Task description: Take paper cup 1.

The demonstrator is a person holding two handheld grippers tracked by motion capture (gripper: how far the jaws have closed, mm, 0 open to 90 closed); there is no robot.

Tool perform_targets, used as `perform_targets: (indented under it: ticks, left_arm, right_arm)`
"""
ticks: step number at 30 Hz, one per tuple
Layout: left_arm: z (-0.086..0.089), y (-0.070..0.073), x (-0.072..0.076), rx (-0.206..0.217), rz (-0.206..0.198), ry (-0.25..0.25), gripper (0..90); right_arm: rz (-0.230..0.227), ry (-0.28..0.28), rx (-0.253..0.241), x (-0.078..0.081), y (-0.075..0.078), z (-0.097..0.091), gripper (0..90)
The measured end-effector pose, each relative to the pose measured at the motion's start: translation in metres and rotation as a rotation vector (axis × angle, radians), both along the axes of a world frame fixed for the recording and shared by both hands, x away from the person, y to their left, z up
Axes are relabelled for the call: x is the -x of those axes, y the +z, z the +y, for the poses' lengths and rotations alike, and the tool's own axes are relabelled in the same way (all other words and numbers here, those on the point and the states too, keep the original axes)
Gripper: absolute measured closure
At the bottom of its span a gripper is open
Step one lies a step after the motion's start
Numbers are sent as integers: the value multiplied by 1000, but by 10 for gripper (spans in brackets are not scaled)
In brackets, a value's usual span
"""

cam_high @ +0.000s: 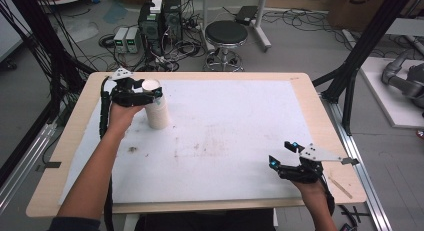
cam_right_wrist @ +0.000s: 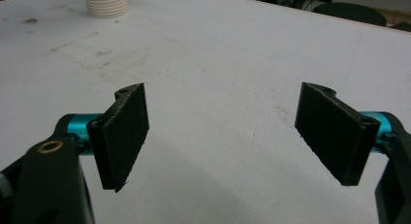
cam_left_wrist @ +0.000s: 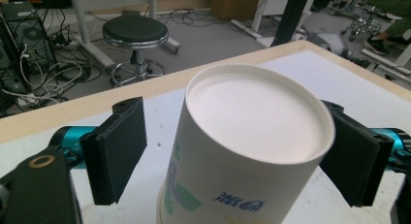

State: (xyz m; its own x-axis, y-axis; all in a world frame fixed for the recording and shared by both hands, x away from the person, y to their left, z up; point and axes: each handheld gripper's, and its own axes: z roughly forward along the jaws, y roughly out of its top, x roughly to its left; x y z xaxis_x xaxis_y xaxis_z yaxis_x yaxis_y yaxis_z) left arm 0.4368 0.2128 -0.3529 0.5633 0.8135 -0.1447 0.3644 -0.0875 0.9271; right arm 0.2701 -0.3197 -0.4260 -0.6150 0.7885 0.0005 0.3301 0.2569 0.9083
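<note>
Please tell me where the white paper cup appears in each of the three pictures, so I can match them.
High view: the white paper cup, standing upside down, is at upper left, by the left gripper.
Left gripper view: it is in the centre, between the jaws; left pad clearly apart.
Right gripper view: its ribbed lower part is at the top left edge.
Shared landmark: the black round stool.

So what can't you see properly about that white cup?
- Paper cup, left gripper view: its bottom part is cut off by the picture's lower edge, and the blue print is too small to read.
- Right pad of the left hand-held gripper: the cup hides whether it touches.
- Cup stack, right gripper view: top cut off.
</note>
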Motion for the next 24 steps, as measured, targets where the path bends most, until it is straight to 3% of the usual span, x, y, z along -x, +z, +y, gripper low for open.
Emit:
perform_targets:
  ticks: [10, 24]
  left_arm:
    - [-4, -1, -1, 4, -21, -8, 312]
    - [-3, 1, -1, 1, -28, -8, 318]
  right_arm:
    - [3, -4, -4, 3, 1, -3, 202]
    - [5, 2, -3, 2, 1, -1, 202]
